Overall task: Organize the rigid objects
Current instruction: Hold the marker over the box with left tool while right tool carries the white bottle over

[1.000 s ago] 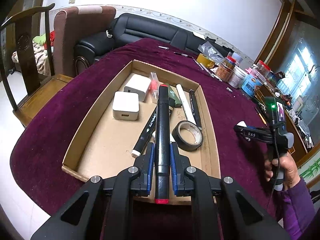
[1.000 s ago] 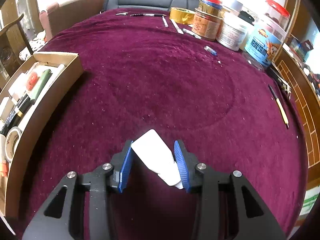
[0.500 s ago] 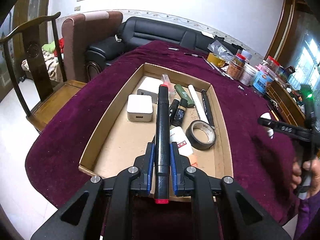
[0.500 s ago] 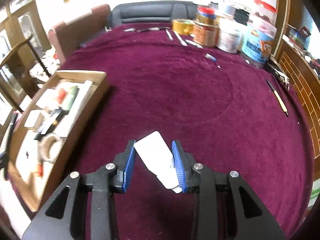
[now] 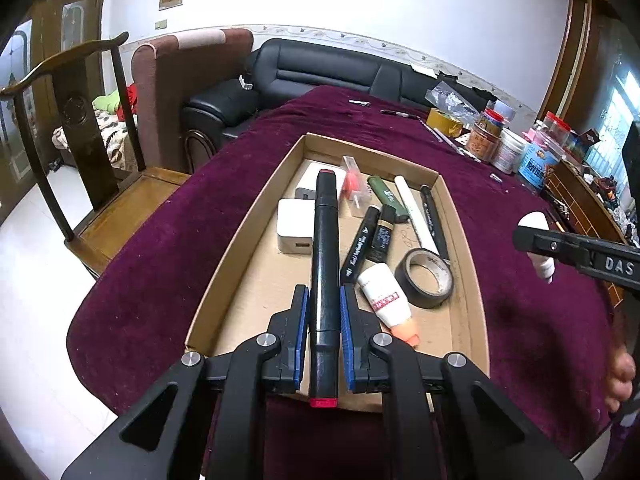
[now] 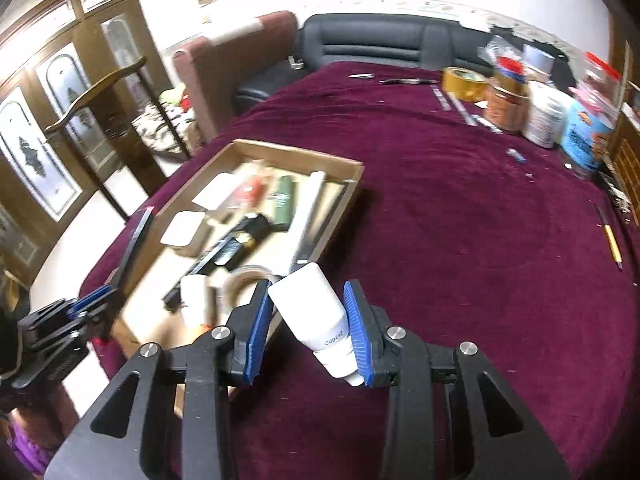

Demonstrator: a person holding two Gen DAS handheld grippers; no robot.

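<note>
My left gripper [image 5: 324,320] is shut on a long black marker with red ends [image 5: 326,264], held above the near end of the cardboard tray [image 5: 248,224]. My right gripper [image 6: 308,320] is shut on a white tube [image 6: 316,312], held above the purple cloth just right of the tray [image 6: 352,168]. It also shows at the right edge of the left wrist view [image 5: 536,240]. The tray holds white chargers [image 5: 294,228], pens, a green lighter [image 5: 386,196], a black tape roll [image 5: 426,276] and a white tube with an orange cap [image 5: 388,304].
The round table has a purple cloth [image 6: 460,220]. Jars and a yellow tape roll [image 6: 540,100] stand at its far right. A pencil [image 6: 612,244] lies at the right edge. A wooden chair [image 5: 80,160] and armchairs stand left of the table.
Both grippers have risen. The right gripper has swung left with the white tube, bringing the tray into its view. The left gripper keeps the marker over the tray.
</note>
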